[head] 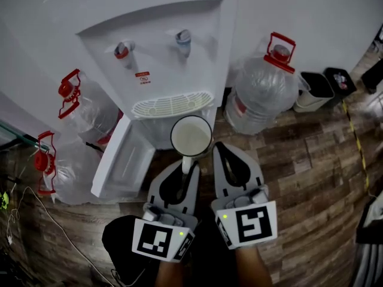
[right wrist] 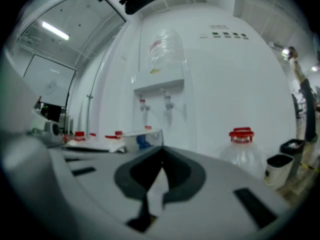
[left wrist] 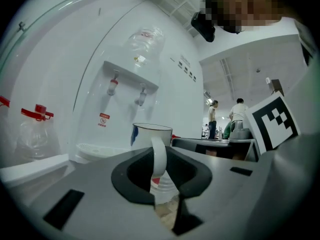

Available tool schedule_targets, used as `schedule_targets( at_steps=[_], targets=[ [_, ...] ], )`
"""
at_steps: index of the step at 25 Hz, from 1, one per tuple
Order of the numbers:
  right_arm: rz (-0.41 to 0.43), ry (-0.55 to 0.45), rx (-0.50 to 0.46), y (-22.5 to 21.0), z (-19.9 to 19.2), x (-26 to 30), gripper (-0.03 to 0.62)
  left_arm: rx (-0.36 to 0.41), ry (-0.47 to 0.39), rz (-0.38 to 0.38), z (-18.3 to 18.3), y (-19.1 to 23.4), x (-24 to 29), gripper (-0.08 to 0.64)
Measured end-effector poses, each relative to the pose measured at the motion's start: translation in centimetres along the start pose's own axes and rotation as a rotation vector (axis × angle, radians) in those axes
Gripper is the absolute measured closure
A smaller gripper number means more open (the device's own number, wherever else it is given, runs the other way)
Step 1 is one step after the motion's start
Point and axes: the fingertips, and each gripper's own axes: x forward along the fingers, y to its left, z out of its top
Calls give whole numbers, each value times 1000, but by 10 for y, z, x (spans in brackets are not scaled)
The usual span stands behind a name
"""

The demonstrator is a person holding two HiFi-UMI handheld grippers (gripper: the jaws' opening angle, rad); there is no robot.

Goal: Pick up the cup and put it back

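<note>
Head view: where is the cup (head: 191, 135)?
— Upright in the air, white with a dark rim, in front of the water dispenser (head: 161, 34) and just below its drip grille (head: 172, 104) in the picture.

What has it?
— The left gripper (head: 187, 165). Its own view shows both jaws pinched on the cup's handle, the body standing beyond the tips.

And the right gripper (head: 219, 148)?
— Just beside the cup, on its right. Its jaws meet at the tips, with nothing between them.

Around them?
— A red-capped water jug (head: 263, 88) stands right of the dispenser and more jugs (head: 81, 109) left of it. A small bin (head: 314, 91) stands further right, all on a wood-plank floor (head: 311, 172).
</note>
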Motion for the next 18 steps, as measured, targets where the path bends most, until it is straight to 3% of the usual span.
schedule_targets(
  at_steps=[9, 14, 18],
  targets=[
    [-26, 73, 9, 13, 62, -2, 569, 24, 78, -49, 66, -3, -11, 494],
    [-59, 100, -15, 11, 137, -23, 569, 80, 101, -81, 132, -23, -19, 494],
    [-28, 106, -29, 20, 204, -33, 569, 21, 134, -47, 195, -30, -36, 494]
  ],
)
